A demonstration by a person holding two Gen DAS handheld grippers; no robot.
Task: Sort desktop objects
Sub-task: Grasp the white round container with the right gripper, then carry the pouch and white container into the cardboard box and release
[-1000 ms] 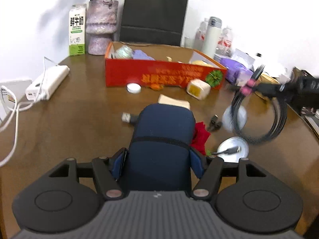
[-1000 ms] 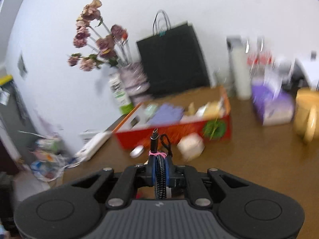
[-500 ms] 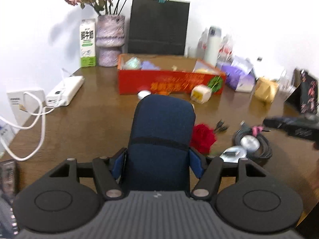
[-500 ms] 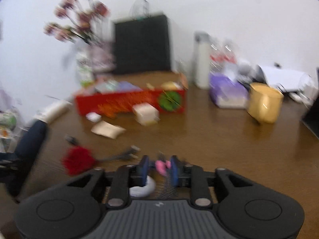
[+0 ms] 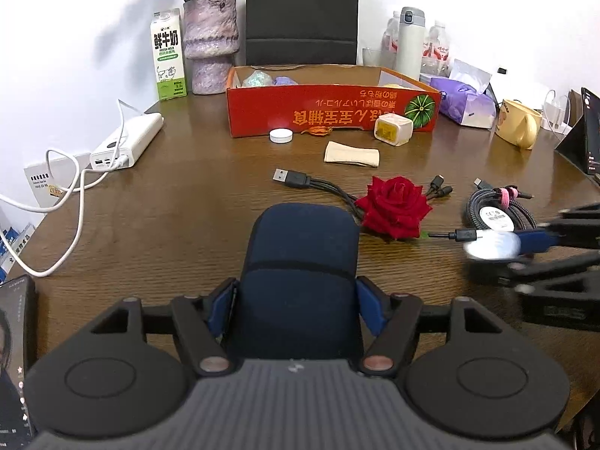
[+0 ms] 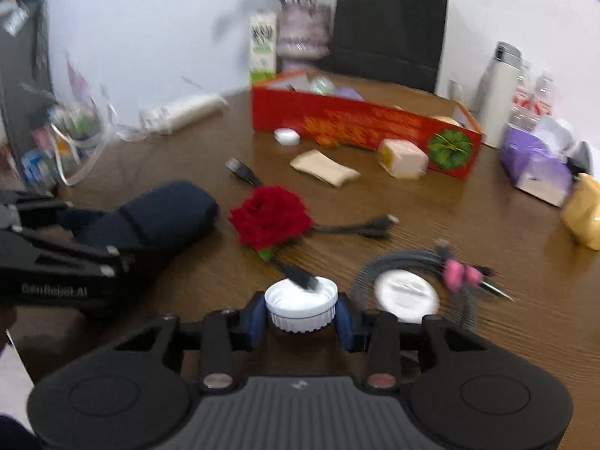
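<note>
My left gripper [image 5: 296, 307] is shut on a dark blue soft case [image 5: 300, 273], held above the brown table; the case also shows in the right wrist view [image 6: 157, 217]. My right gripper [image 6: 300, 318] is shut on a white ribbed cap [image 6: 301, 305], low over the table; the cap shows blurred in the left wrist view [image 5: 491, 245]. A coiled braided cable with a pink tie [image 5: 498, 206] lies on the table beside a round white lid [image 6: 407, 294]. A red rose [image 5: 395, 206] lies over a multi-plug USB cable [image 5: 296, 180]. An open red cardboard box [image 5: 330, 112] stands at the back.
A small white cap [image 5: 281, 135], a beige folded pad [image 5: 352, 153] and a cream cube [image 5: 393, 129] lie before the box. A power bank with white cables [image 5: 127, 140], milk carton [image 5: 168, 60], vase [image 5: 212, 45], black bag [image 5: 302, 13], thermos [image 5: 410, 43], purple tissue pack [image 5: 463, 103] and yellow mug [image 5: 519, 127] ring the table.
My right gripper has put the coiled cable down on the table, let it go and closed on the white ribbed cap. My left gripper has pulled back with the blue case.
</note>
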